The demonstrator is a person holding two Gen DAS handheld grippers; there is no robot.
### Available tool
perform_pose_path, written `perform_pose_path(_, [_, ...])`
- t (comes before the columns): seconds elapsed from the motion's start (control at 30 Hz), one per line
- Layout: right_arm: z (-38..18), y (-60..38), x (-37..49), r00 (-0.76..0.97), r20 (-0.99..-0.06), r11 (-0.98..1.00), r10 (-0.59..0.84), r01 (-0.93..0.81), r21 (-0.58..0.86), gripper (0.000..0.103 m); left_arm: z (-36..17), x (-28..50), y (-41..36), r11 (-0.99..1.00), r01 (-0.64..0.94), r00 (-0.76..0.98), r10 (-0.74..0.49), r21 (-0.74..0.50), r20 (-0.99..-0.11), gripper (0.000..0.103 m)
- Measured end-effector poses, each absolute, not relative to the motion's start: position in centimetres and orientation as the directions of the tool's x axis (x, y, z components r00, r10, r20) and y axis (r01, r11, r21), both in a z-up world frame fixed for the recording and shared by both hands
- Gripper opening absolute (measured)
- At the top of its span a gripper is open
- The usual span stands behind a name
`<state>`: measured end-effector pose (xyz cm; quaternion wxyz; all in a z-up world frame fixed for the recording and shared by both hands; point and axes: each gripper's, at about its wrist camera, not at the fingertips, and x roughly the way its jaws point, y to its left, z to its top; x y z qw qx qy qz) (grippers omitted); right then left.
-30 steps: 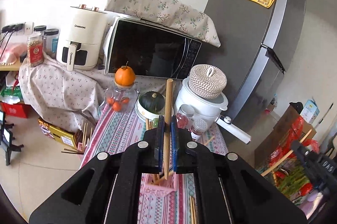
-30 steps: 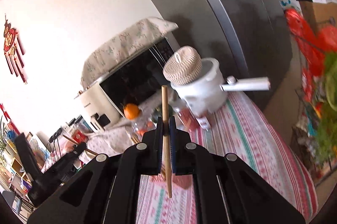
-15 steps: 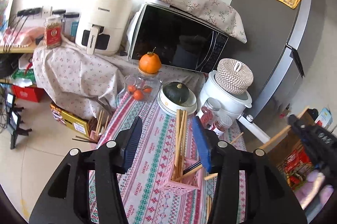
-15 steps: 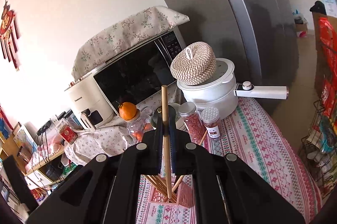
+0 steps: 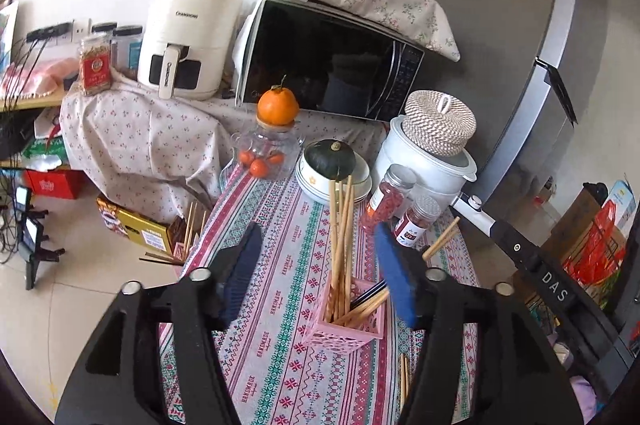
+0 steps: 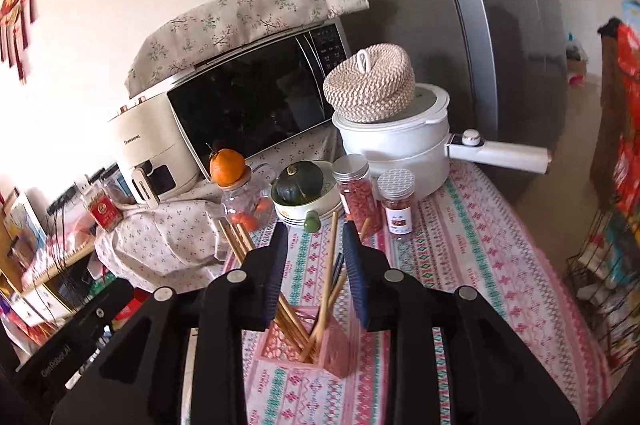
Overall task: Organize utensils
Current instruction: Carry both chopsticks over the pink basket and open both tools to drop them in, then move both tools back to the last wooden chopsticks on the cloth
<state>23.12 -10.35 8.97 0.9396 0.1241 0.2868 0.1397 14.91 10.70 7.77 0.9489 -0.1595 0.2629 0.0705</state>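
Both my hand-held grippers spread wide, holding nothing: left hand-held gripper (image 5: 318,269) and right hand-held gripper (image 6: 314,265) hover over pink holder (image 5: 343,323) on bench (image 5: 288,381). Wooden chopsticks (image 5: 340,237) stand bunched inside holder, some upright, some leaning. 2 loose chopsticks (image 5: 404,377) lie on bench beside holder, toward near edge.

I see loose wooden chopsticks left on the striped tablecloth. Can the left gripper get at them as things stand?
Probably yes. The left gripper is open and empty, and the loose wooden chopsticks lie flat right of the pink slotted holder; nothing covers them, though its right finger partly hides them.
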Motion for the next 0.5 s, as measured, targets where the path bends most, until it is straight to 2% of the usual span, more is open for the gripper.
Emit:
perform_pose_path(0.17, [9.2,-11.2,20.4,0.808,-0.510,0.950,0.295,-0.193,0.245,0.037,6.9,13.7,8.7,0.956,-0.212,0.847,0.076,-0.204,-0.526,0.065])
perform_pose_path(0.23, [8.9,-11.7,19.7,0.806,-0.517,0.953,0.289,-0.189,0.238,0.047,6.4,13.3,8.3,0.957,-0.218,0.841,0.084,-0.193,-0.535,0.069])
perform_pose_path(0.27, [8.7,-11.9,19.3,0.805,-0.521,0.955,0.284,-0.186,0.233,0.057,6.0,13.1,8.1,0.957,-0.219,0.836,0.084,-0.189,-0.542,0.072])
perform_pose_path(0.33, [8.0,-12.5,18.3,0.805,-0.530,0.961,0.266,-0.179,0.210,0.062,5.3,12.7,7.4,0.962,-0.216,0.826,0.087,-0.170,-0.556,0.077])
perform_pose_path(0.4, [7.0,-13.1,17.7,0.800,-0.552,0.970,0.235,-0.161,0.180,0.068,4.5,12.4,6.9,0.963,-0.223,0.815,0.099,-0.152,-0.571,0.089])
perform_pose_path(0.5, [5.5,-14.3,17.1,0.785,-0.588,0.979,0.197,-0.122,0.165,0.080,3.0,12.0,6.3,0.964,-0.223,0.791,0.092,-0.144,-0.605,0.096])
